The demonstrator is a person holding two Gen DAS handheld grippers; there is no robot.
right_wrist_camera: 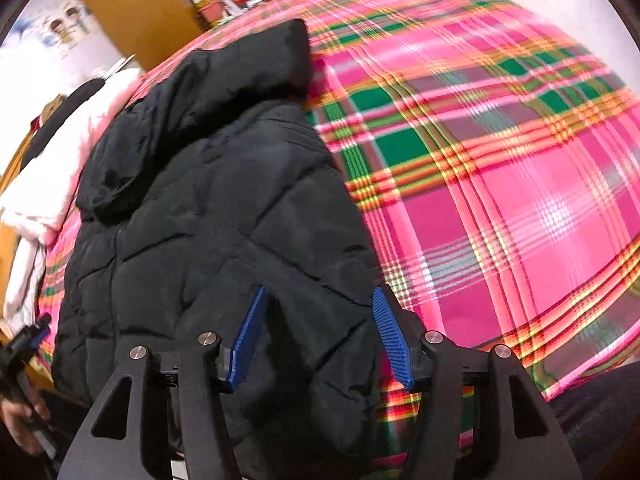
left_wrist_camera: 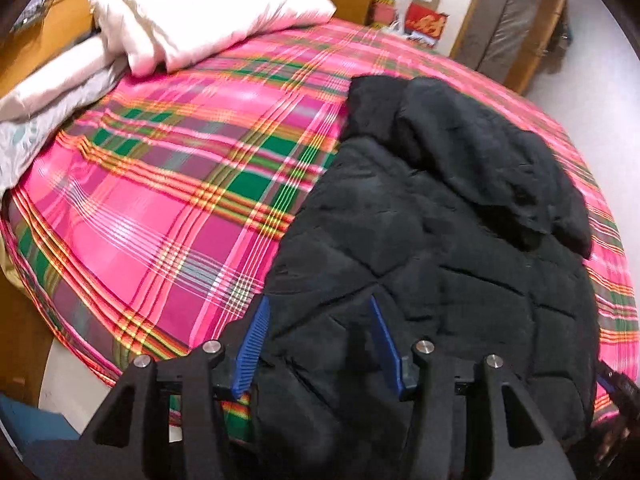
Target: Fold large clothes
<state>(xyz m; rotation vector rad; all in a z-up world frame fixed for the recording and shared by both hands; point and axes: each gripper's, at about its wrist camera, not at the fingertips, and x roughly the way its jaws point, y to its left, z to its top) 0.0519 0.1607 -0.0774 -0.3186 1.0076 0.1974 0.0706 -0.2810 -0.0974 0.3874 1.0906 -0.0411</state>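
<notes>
A black quilted hooded jacket (left_wrist_camera: 432, 240) lies folded narrow on the pink plaid bed cover (left_wrist_camera: 160, 200), hood at the far end. My left gripper (left_wrist_camera: 318, 304) is open over the jacket's near left edge, nothing between its blue fingers (left_wrist_camera: 256, 340). In the right wrist view the jacket (right_wrist_camera: 208, 220) lies on the cover (right_wrist_camera: 500, 160). My right gripper (right_wrist_camera: 320, 296) is open over the jacket's near right edge, empty. The left gripper shows at that view's lower left edge (right_wrist_camera: 28, 340); the right gripper shows at the left wrist view's right edge (left_wrist_camera: 616, 388).
White and grey bedding (left_wrist_camera: 180, 20) is piled at the head of the bed against a wooden headboard (left_wrist_camera: 24, 52). Red boxes (left_wrist_camera: 424, 20) and a wooden door frame (left_wrist_camera: 516, 28) stand beyond the bed. The bed's near edge runs under both grippers.
</notes>
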